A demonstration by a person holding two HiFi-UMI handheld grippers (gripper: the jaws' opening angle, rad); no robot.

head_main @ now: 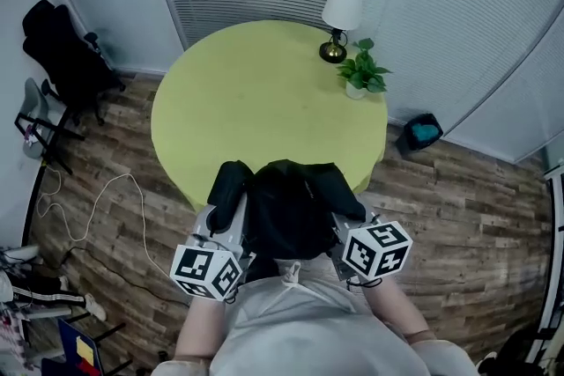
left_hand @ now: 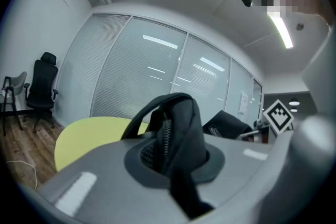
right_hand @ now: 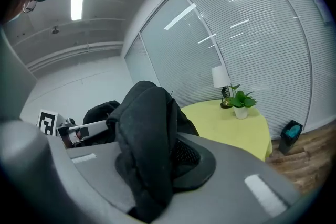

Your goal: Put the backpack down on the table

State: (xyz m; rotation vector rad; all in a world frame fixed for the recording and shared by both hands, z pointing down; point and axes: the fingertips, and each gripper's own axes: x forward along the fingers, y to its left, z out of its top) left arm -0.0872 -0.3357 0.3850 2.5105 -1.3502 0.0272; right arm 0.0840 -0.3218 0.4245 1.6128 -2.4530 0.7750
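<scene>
A black backpack (head_main: 286, 207) hangs in the air at the near edge of the round yellow table (head_main: 264, 92), carried between both grippers. My left gripper (head_main: 222, 229) is shut on its left shoulder strap (left_hand: 176, 136), which bunches up between the jaws. On the other side, my right gripper (head_main: 345, 233) is shut on the right shoulder strap (right_hand: 144, 139). The bag's bottom overlaps the table's near rim in the head view; whether it touches the top I cannot tell.
A white-shaded lamp (head_main: 340, 18) and a small potted plant (head_main: 361, 75) stand at the table's far right. A black office chair (head_main: 62, 53) is at the left, a dark bin (head_main: 421, 133) on the wooden floor at the right, cables (head_main: 97, 207) on the floor.
</scene>
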